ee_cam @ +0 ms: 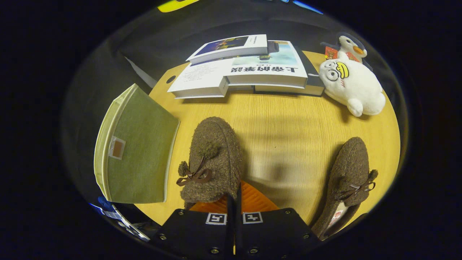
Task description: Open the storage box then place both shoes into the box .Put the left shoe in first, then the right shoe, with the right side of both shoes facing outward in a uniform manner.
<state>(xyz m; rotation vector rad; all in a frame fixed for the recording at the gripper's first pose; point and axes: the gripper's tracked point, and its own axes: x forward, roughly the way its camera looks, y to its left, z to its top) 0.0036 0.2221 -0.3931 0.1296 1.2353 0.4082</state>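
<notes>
Two brown fuzzy shoes with small bows are in view. One shoe sits right at my gripper, toe pointing away; my fingers are shut on the thin edge of its opening, which runs between them. The other shoe lies on the wooden table to the right of the fingers, toe away, its insole showing. The green fabric storage box with cream trim stands just left of the held shoe. A green face with a small label patch is turned to me. I cannot tell whether it is open.
Beyond the shoes, several books lie stacked at the table's far edge. A white plush toy and a smaller penguin plush sit at the far right. The table's rounded edge runs close behind the box.
</notes>
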